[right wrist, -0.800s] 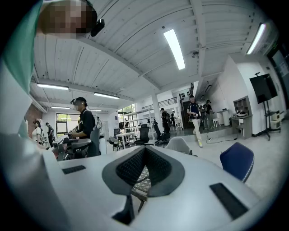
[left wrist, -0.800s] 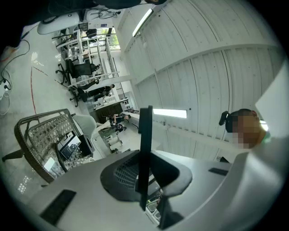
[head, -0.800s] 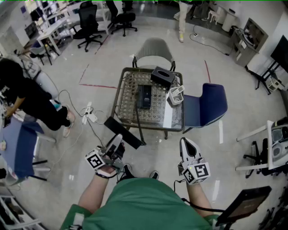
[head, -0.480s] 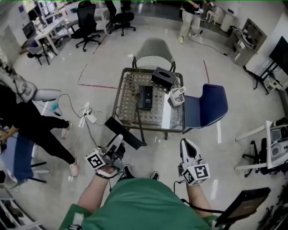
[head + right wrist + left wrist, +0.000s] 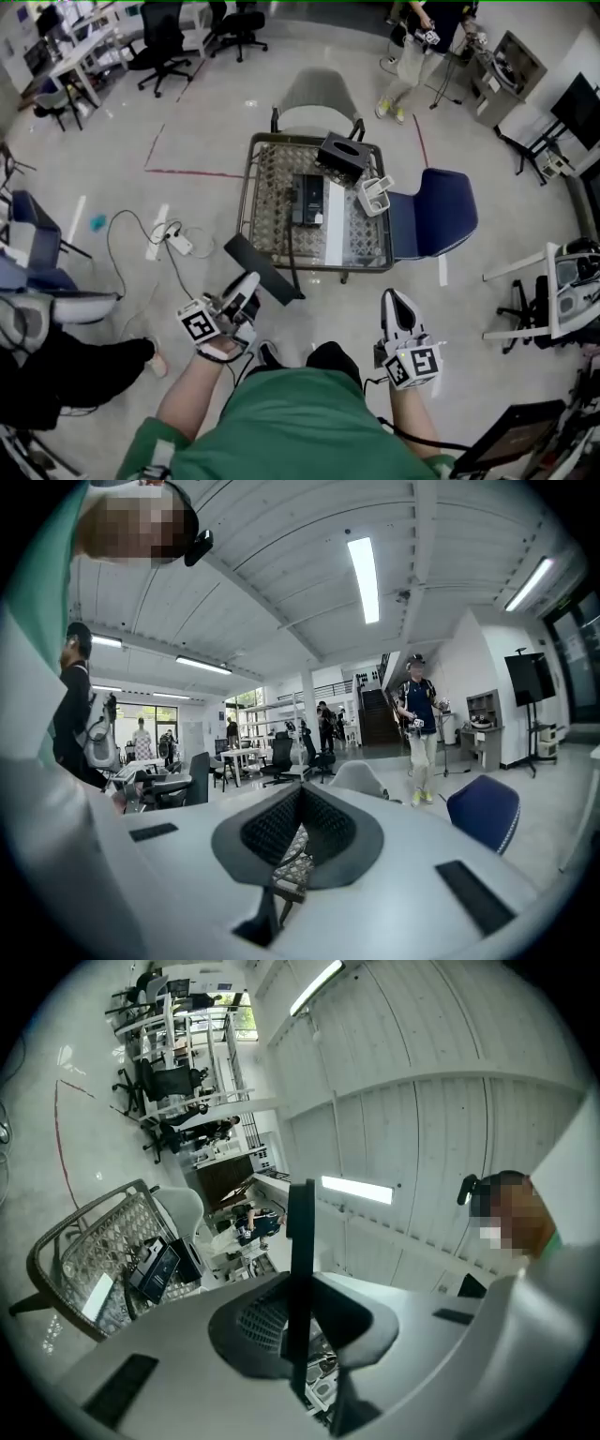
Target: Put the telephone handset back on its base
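A black telephone base (image 5: 307, 199) lies in the middle of a low glass-topped wicker table (image 5: 258, 202) ahead of me. A long black handset (image 5: 267, 272) hangs over the floor short of the table, with my left gripper (image 5: 249, 283) shut on it. A thin dark cord (image 5: 292, 258) runs from it up to the table. In the left gripper view the handset (image 5: 300, 1269) shows edge-on as a thin black bar between the jaws (image 5: 298, 1340). My right gripper (image 5: 398, 314) is held low at the right, shut and holding nothing (image 5: 298, 841).
On the table stand a black box (image 5: 342, 155) and a white holder (image 5: 373, 194). A blue chair (image 5: 433, 214) is right of the table, a grey chair (image 5: 314, 98) behind it. A power strip with cables (image 5: 173, 242) lies on the floor at left. A person (image 5: 66, 361) is at lower left.
The view has shifted slightly. The person at the left has moved down to the lower left corner. Both grippers stay about where they were, the left still holding the handset.
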Demonstrator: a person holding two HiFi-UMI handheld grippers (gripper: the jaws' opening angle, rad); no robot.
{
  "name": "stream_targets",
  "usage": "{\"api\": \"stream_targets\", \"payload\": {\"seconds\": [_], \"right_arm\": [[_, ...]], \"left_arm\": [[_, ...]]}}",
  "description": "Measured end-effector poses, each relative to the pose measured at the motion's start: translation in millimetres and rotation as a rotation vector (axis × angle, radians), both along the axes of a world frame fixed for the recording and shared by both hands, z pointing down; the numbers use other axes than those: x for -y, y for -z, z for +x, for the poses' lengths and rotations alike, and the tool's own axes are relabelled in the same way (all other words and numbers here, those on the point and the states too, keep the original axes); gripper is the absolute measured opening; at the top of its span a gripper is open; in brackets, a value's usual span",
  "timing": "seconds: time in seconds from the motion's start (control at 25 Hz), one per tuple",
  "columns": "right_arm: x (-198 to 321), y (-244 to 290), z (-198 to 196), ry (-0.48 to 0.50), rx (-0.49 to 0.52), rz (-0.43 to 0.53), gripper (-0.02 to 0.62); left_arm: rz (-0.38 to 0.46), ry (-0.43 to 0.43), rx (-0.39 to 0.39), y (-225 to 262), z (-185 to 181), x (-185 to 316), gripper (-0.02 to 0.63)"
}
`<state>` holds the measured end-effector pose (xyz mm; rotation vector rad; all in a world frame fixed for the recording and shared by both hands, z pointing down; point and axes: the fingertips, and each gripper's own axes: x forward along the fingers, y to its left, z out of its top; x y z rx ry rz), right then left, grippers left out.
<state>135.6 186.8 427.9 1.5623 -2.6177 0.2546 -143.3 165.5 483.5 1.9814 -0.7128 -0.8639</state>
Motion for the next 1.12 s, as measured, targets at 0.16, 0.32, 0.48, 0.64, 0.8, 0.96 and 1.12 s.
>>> {"api": "stream_targets", "payload": {"seconds": [0.16, 0.32, 0.48, 0.64, 0.8, 0.96, 1.12], "right_arm": [[14, -14, -7, -0.006, -0.011, -0.040, 0.015], [53, -31, -9, 0.017, 0.006, -0.075, 0.015], [107, -46, -12, 0.064, 0.039, -0.096, 0.015], [159, -44, -7, 0.104, 0.047, -0.089, 0.015], [201, -43, 1, 0.144, 0.045, -0.102, 0.015], [231, -47, 14, 0.162, 0.047, -0.120, 0.015], [249, -54, 30, 0.160, 0.037, -0.139, 0.015]], "left_arm": [[-0.035, -0.034, 0.016, -20, -5, 21, 0.080], [-0.049, -0.057, 0.054, -34, 3, 56, 0.080], [-0.082, -0.079, 0.114, -55, 17, 96, 0.080], [-0.089, -0.094, 0.169, -65, 27, 136, 0.080], [-0.124, -0.110, 0.197, -80, 36, 176, 0.080], [-0.159, -0.132, 0.247, -102, 45, 208, 0.080], [-0.185, -0.172, 0.302, -124, 57, 235, 0.080]]}}
